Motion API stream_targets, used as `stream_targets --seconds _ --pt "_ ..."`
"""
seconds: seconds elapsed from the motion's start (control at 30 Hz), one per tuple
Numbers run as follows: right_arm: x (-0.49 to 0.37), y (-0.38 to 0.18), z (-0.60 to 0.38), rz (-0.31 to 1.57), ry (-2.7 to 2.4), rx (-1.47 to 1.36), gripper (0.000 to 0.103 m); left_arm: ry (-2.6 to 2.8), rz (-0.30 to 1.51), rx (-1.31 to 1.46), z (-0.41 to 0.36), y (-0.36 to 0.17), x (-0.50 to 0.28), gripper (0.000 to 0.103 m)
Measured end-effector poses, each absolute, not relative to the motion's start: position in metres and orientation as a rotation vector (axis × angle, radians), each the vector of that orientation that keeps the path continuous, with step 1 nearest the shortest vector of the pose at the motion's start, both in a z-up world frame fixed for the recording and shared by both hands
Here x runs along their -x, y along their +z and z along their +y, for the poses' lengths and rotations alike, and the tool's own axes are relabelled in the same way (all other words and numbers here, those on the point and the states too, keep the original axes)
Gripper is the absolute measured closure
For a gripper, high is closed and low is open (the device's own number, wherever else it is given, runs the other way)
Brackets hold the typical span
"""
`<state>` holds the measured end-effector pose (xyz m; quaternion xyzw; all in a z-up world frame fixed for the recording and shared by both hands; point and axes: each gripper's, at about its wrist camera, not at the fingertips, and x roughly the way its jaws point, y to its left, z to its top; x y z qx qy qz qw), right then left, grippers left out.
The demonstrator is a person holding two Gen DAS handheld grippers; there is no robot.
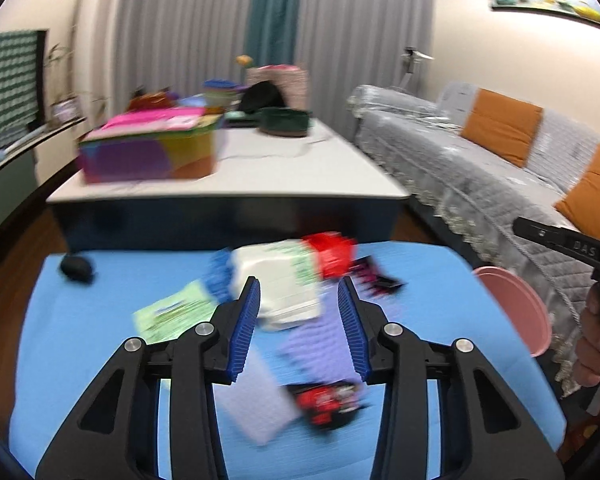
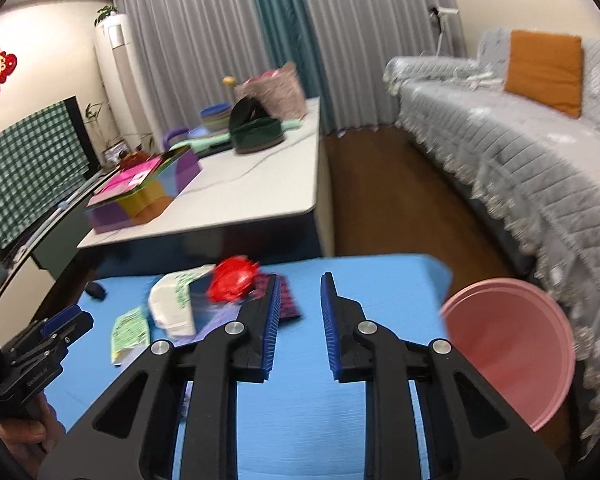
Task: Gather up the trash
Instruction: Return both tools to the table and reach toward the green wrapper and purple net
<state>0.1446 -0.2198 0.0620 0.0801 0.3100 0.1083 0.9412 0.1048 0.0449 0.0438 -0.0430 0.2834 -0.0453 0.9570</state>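
since nothing sits in the pink bin (image 2: 512, 360) as far as its visible inside shows, collection looks barely started. all trash is on the blue counter (image 2: 380, 280): white pack (image 1: 280, 280), red wrapper (image 1: 332, 252), green packet (image 1: 172, 314), purple sheet (image 1: 320, 332), pale sheet (image 1: 256, 400), red-black wrapper (image 1: 328, 398), dark patterned wrapper (image 2: 286, 300). frames are blurred, so labels are unreadable.

left gripper (image 1: 300, 328): jaws apart, nothing pinched, hovering over the pile with the purple sheet showing between the fingers; contact can't be judged. right gripper (image 2: 300, 326): jaws apart and empty, over bare counter just right of the pile, bin off to its right at the counter edge by the sofa (image 2: 520, 152).

a small dark object (image 1: 76, 268) sits at the far left corner; can't tell if it's trash.

left to do, my read: every piece still needs picking and dropping in the bin.
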Motion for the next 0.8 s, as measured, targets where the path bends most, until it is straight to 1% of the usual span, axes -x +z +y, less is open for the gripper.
stream_targets --seconds 0.03,0.07,0.23,0.43,0.47,0.5,0.57,0.63,0.8 --pt "-0.148 0.056 -0.212 0.646 0.232 -0.163 0.081 -0.065 0.587 0.108 0.059 0.037 -0.104 0.067" --pt "-0.149 0.052 -0.207 0.656 0.239 -0.163 0.081 -0.041 0.596 0.118 0.069 0.031 -0.104 0.068" --pt "-0.161 0.024 -0.182 0.709 0.265 -0.153 0.081 0.017 0.635 0.113 0.099 0.004 -0.105 0.069" --pt "-0.172 -0.01 -0.159 0.76 0.28 -0.108 0.08 0.024 0.713 0.078 0.11 -0.028 -0.116 0.069" --pt "-0.176 -0.018 -0.155 0.779 0.29 -0.109 0.08 0.025 0.724 0.08 0.111 -0.03 -0.118 0.069" --pt "-0.178 -0.021 -0.153 0.789 0.296 -0.109 0.076 0.028 0.735 0.08 0.111 -0.033 -0.12 0.069" --pt "-0.182 -0.029 -0.148 0.814 0.307 -0.108 0.076 0.027 0.759 0.087 0.115 -0.039 -0.123 0.069" --pt "-0.186 -0.035 -0.146 0.84 0.315 -0.114 0.073 0.023 0.785 0.087 0.115 -0.044 -0.126 0.069" --pt "-0.196 -0.052 -0.142 0.913 0.333 -0.128 0.072 0.019 0.838 0.069 0.112 -0.058 -0.13 0.069"
